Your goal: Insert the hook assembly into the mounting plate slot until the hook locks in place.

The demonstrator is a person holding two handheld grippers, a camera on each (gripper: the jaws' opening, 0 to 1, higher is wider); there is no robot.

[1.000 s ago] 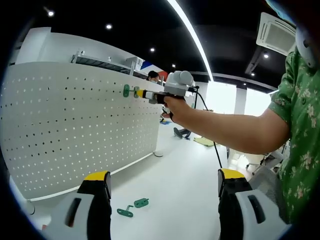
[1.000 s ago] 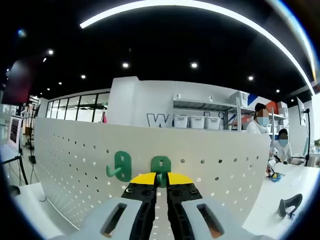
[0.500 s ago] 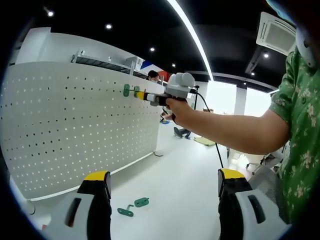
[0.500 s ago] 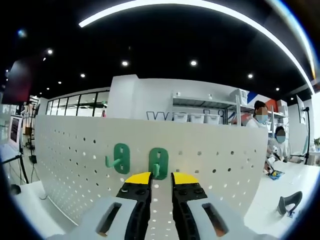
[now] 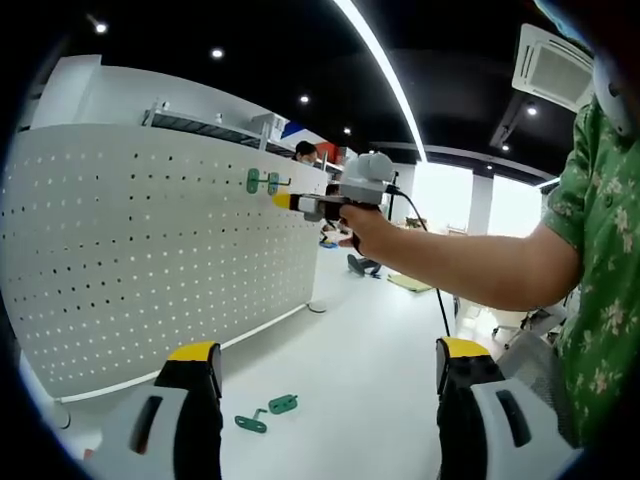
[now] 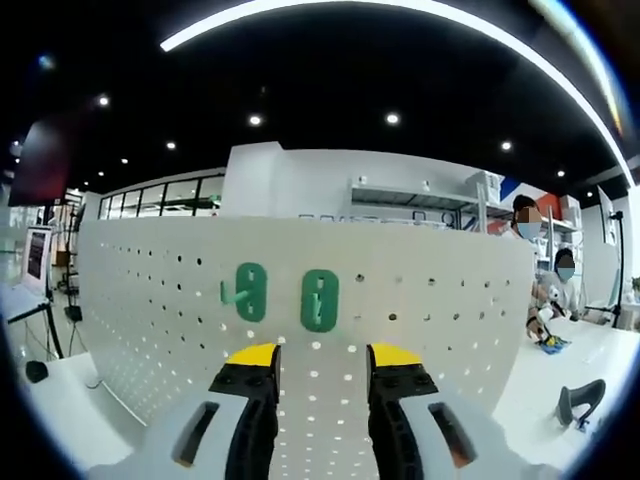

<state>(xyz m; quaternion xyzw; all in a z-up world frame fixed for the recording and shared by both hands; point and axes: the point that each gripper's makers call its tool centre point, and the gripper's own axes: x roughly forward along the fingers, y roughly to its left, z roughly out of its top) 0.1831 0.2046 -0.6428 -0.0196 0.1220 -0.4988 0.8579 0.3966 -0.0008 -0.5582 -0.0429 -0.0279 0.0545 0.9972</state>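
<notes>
Two green plastic hooks sit on the upright white perforated metal board (image 6: 400, 300), side by side near its top edge: one hook (image 6: 319, 299) straight ahead of the right tongs (image 6: 322, 356), the other hook (image 6: 248, 291) just to its left in the right gripper view. Both hang flat against the board with their oval backs upright, and as far as the pictures show they look seated in the holes; whether the latch has truly caught is too small to tell.

The right tongs stand open with a clear gap between the yellow tips, holding nothing, just short of the nearer hook and apart from it. In the left gripper view the same pair of mounted hooks (image 5: 260, 181) shows on the board, with the right tongs (image 5: 283, 200) near them at the end of the person's outstretched hand (image 5: 365, 228).

The left tongs (image 5: 326, 370) are spread wide and empty, low over the white tabletop (image 5: 380, 380). Between them, further off, lie two more green hooks (image 5: 266, 413) loose on the tabletop, close together.

So the judgement is that two hooks are mounted and the right tongs are free. What is left, if all the hooks belong on the board, is the loose pair on the tabletop: each must be picked up, carried to the board and pushed in beside the others.
</notes>
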